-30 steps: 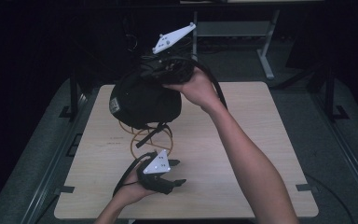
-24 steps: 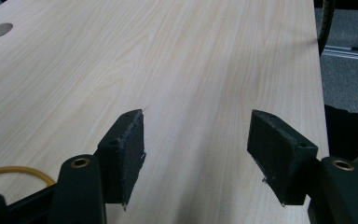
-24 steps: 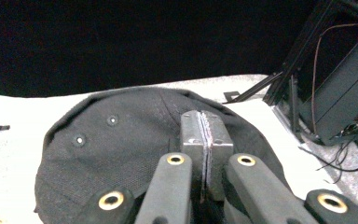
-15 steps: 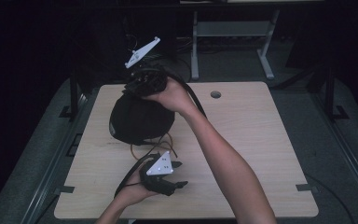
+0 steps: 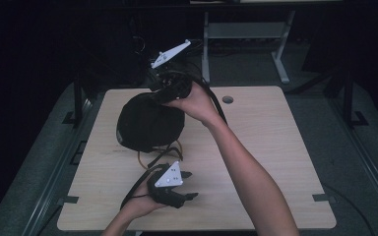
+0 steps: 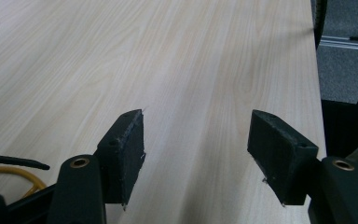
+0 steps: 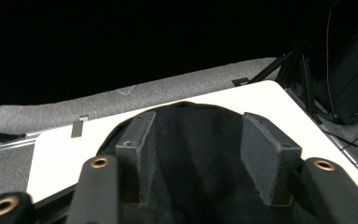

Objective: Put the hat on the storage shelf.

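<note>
The left gripper (image 5: 179,184) is held low over the near part of the wooden table (image 5: 275,147), and in the left gripper view its 2 jaws are seen wide apart with only bare tabletop between them. The right gripper (image 5: 170,86) is raised over the far left part of the table, just above a black bag (image 5: 145,123); in the right gripper view its 2 jaws are spread apart with the dark fabric lying below them. An orange cable (image 5: 150,160) is seen on the table between the bag and the left gripper.

Pale wood-grain table (image 6: 205,60), smooth and matt
Black bag (image 5: 147,123) looks like soft matt cloth; jaw pads look rough, matt
</note>
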{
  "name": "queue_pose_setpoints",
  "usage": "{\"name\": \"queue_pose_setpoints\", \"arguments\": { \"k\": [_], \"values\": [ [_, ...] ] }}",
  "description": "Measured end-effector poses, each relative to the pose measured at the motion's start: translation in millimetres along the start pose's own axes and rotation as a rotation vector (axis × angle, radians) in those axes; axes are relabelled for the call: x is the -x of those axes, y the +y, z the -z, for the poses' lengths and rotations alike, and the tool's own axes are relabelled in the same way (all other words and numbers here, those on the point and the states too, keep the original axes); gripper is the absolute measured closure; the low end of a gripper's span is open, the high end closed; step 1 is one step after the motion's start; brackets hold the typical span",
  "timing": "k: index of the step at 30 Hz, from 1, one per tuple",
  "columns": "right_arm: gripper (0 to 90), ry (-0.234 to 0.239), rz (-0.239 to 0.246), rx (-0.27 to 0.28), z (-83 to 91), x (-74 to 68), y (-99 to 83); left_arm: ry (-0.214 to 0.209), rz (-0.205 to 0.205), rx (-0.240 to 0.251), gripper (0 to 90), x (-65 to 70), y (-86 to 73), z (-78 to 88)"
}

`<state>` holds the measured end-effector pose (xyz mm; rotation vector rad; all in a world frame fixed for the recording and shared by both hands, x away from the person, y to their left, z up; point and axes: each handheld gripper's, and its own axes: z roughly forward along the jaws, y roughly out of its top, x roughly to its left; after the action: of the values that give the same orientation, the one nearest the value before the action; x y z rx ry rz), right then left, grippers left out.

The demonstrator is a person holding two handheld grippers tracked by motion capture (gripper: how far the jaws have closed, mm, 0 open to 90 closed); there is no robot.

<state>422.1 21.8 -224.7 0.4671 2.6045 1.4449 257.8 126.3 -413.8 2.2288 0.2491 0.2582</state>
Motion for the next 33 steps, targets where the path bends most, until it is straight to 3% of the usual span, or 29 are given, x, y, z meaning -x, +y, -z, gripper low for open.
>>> {"name": "queue_pose_setpoints", "arguments": {
  "k": [14,33],
  "values": [
    [40.2,-0.011,-0.031,0.027,19.8,9.0,-15.1,0.004,0.024,0.006,34.7,-2.3,-1.7,0.2],
    [33.2,-0.069,-0.093,0.046,66.6,22.2,-46.6,0.018,0.054,0.022,32.9,-5.5,-5.1,3.3]
  ]
}}
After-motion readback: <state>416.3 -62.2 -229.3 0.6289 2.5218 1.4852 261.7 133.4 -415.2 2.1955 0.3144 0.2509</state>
